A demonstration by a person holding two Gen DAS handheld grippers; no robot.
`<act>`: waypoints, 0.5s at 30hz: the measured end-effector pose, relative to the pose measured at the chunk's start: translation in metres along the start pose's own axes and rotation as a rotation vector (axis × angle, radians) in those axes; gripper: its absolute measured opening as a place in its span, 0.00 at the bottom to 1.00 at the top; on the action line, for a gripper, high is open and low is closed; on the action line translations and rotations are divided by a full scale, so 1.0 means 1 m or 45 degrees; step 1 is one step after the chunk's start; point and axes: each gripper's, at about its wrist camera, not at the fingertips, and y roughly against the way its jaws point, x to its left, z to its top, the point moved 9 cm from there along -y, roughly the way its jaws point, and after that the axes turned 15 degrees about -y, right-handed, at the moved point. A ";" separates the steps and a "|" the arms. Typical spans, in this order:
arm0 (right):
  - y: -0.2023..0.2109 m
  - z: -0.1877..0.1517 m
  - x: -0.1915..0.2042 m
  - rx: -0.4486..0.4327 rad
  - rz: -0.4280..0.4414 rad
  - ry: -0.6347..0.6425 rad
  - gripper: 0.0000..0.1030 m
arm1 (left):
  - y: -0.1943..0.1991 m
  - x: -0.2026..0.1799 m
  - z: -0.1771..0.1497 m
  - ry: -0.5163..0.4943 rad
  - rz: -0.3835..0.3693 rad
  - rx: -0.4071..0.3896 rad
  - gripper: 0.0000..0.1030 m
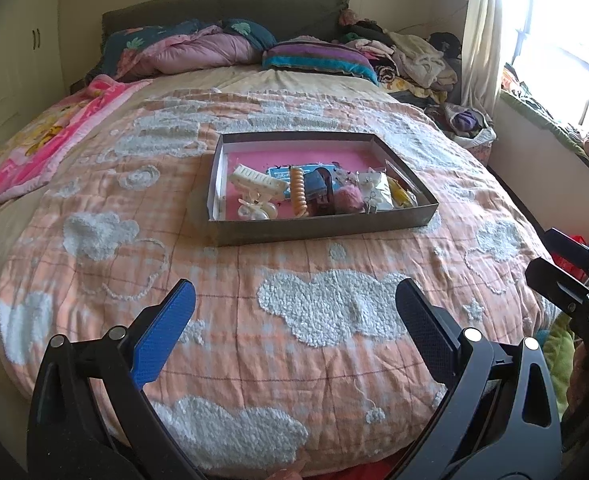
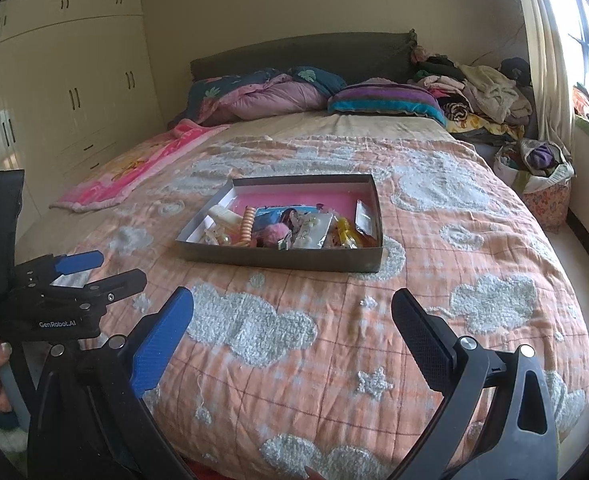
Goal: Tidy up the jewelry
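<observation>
1. We saw the left gripper [image 1: 294, 332] and the right gripper [image 2: 292, 330] spread wide, both empty, above the quilt [image 1: 222, 344].
2. The jewelry tray [image 1: 318, 228] lay on the quilt, well ahead of both.

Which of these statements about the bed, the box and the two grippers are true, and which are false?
1. The box lies on the bedspread. True.
2. The left gripper holds the orange coil. False: it is open and empty, short of the box.
3. The box has a pink floor. True.
4. The box is empty. False: the coil, a pink pompom and other small items lie in it.
5. The right gripper is open. True.
</observation>
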 end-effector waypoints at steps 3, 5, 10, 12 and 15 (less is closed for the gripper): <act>0.001 -0.001 0.000 0.001 -0.001 -0.002 0.96 | 0.000 -0.001 -0.001 -0.003 0.002 0.006 0.91; 0.001 -0.001 0.000 0.002 0.000 -0.004 0.96 | 0.001 -0.001 0.000 -0.010 0.008 0.007 0.91; 0.003 -0.001 -0.002 0.000 -0.005 -0.011 0.96 | 0.003 0.001 0.002 -0.012 0.020 -0.002 0.91; 0.003 0.000 -0.002 -0.001 -0.006 -0.012 0.96 | 0.005 0.001 0.003 -0.010 0.026 -0.004 0.91; 0.003 0.000 -0.003 -0.001 -0.008 -0.010 0.96 | 0.005 0.002 0.003 -0.009 0.031 -0.003 0.91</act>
